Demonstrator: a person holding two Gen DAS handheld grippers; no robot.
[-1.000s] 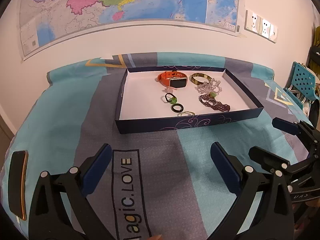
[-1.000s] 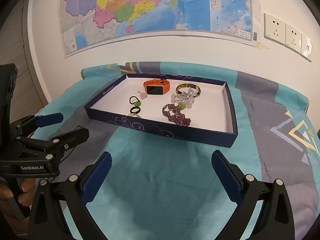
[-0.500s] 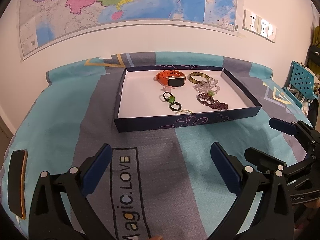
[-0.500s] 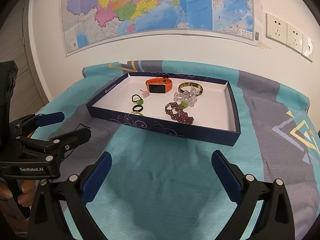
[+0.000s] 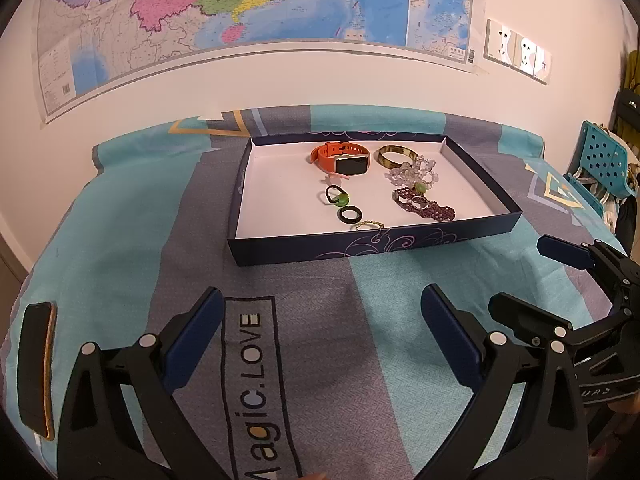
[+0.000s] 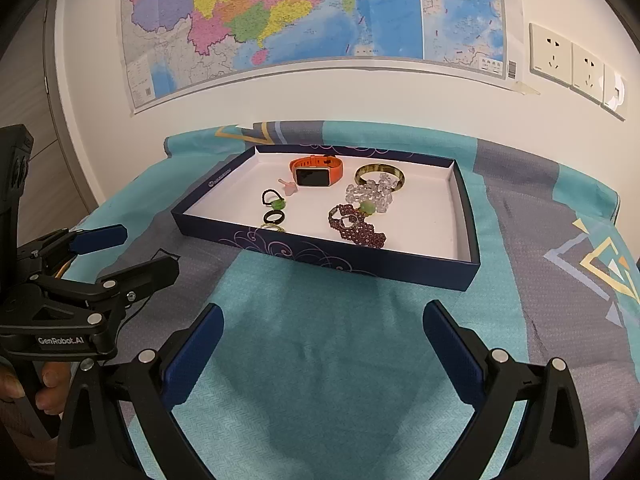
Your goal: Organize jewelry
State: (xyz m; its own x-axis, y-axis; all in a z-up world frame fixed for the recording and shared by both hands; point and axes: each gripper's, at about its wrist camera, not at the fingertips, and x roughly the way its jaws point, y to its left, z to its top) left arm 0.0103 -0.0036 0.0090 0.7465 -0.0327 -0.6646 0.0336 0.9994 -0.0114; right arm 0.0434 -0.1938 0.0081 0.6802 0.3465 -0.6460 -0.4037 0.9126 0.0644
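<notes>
A shallow dark blue tray (image 5: 304,246) (image 6: 360,268) with a white floor lies on the patterned cloth. In it are an orange smartwatch (image 5: 342,160) (image 6: 316,172), a brown bangle (image 5: 396,156) (image 6: 380,174), a clear bead bracelet (image 5: 414,174) (image 6: 370,194), a dark red bead bracelet (image 5: 426,208) (image 6: 358,228), a black ring (image 5: 351,215) (image 6: 274,217), a green-stone ring (image 5: 338,197) (image 6: 274,200) and a thin gold ring (image 5: 370,225). My left gripper (image 5: 320,332) and right gripper (image 6: 322,340) are open and empty, well short of the tray.
A black phone with an orange edge (image 5: 36,368) lies at the cloth's left edge. A teal plastic chair (image 5: 600,164) stands to the right. A map and wall sockets (image 6: 572,66) are on the wall behind. Each gripper shows in the other's view (image 5: 560,300) (image 6: 96,264).
Both grippers have drawn back a little from the tray, which looks smaller and farther. Both stay open and empty. The jewelry has not moved.
</notes>
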